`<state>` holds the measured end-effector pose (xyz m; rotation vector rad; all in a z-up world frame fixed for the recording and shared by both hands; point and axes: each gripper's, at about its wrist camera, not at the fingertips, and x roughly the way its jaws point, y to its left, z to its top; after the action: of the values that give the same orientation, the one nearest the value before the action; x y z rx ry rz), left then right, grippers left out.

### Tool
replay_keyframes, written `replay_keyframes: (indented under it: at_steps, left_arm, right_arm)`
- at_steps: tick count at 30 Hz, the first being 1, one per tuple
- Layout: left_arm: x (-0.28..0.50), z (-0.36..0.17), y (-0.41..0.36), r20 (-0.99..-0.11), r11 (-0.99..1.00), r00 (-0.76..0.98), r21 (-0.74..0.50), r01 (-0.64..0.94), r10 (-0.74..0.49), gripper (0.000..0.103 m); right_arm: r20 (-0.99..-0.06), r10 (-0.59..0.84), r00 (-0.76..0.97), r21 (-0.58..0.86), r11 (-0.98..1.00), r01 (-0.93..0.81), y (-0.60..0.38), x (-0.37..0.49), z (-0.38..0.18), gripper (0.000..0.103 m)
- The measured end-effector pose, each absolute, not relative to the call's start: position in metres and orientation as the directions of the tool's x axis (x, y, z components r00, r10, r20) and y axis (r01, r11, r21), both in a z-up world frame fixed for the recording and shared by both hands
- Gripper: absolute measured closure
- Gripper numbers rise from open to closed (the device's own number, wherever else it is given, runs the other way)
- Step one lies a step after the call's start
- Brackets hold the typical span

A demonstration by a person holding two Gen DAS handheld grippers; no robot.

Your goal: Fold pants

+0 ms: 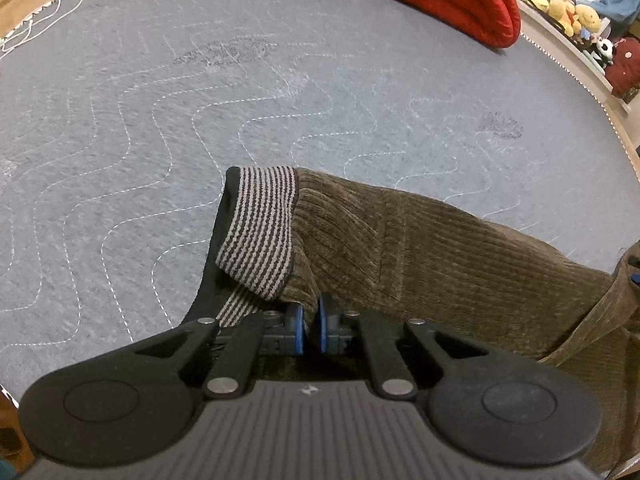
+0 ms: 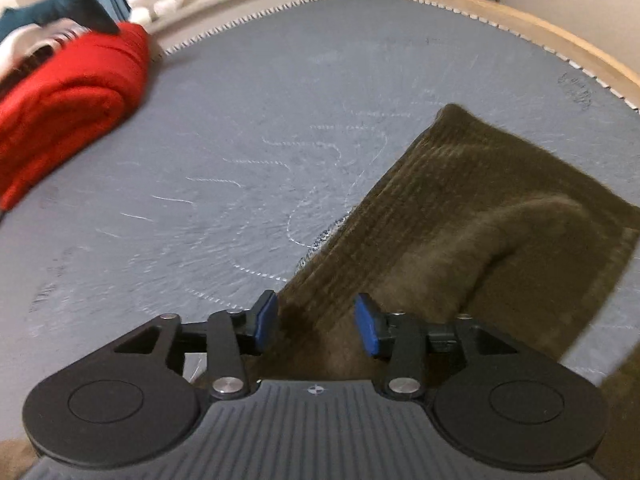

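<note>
With the left tongs clamped on the waistband edge of the brown pants lying on the grey quilted mat, the right tongs, standing apart over the cloth, should close on one layer only.

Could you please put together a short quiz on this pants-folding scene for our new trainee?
1. True or false: the left gripper is shut on the pants.
2. What lies between the open pads of the right gripper? A) the red blanket B) pants fabric C) a white cord
3. What pattern does the waistband lining show?

Key:
1. True; its pads pinch the brown fabric near the waistband.
2. B; the pads stand apart and do not press on it.
3. Thin dark and grey stripes.
</note>
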<state>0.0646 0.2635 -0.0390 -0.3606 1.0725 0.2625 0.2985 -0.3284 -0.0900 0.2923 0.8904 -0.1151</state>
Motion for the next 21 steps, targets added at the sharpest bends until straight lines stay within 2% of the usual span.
replay_keyframes:
  at_steps: [3, 7, 8, 9, 10, 11, 16, 21]
  left_arm:
    - [0.07, -0.041, 0.261, -0.893, 0.916, 0.449, -0.153, -0.371, 0.033, 0.095]
    - [0.072, -0.044, 0.261, -0.894, 0.92, 0.446, -0.148, -0.364, 0.033, 0.095]
    - [0.072, -0.044, 0.261, -0.894, 0.92, 0.446, -0.147, -0.363, 0.033, 0.095]
    - [0.072, -0.044, 0.261, -0.894, 0.92, 0.447, -0.148, -0.363, 0.033, 0.095]
    - [0.071, -0.044, 0.262, -0.894, 0.918, 0.447, -0.151, -0.366, 0.032, 0.095]
    - [0.071, -0.044, 0.262, -0.894, 0.916, 0.447, -0.154, -0.371, 0.03, 0.095]
    - [0.062, -0.034, 0.263, -0.876, 0.912, 0.481, -0.172, -0.373, 0.031, 0.097]
    - [0.034, -0.011, 0.267, -0.826, 0.911, 0.564, -0.22, -0.349, 0.017, 0.098]
  right_arm:
    - [-0.805, -0.004, 0.594, 0.159, 0.962, 0.222, -0.318, 0.32, -0.103, 0.047]
    - [-0.807, -0.114, 0.579, -0.017, 0.985, 0.169, -0.295, 0.331, -0.111, 0.047]
    - [-0.803, -0.137, 0.58, -0.05, 0.985, 0.164, -0.29, 0.33, -0.111, 0.057]
    - [-0.798, -0.161, 0.581, -0.074, 0.983, 0.17, -0.288, 0.328, -0.11, 0.078]
    - [-0.795, -0.175, 0.581, -0.085, 0.98, 0.179, -0.291, 0.327, -0.108, 0.09]
    - [-0.796, -0.168, 0.582, -0.07, 0.98, 0.187, -0.296, 0.324, -0.104, 0.095]
    - [-0.751, -0.139, 0.645, 0.051, 0.962, 0.267, -0.33, 0.276, -0.048, 0.096]
    - [-0.672, -0.113, 0.732, 0.152, 0.946, 0.285, -0.361, 0.171, 0.019, 0.097]
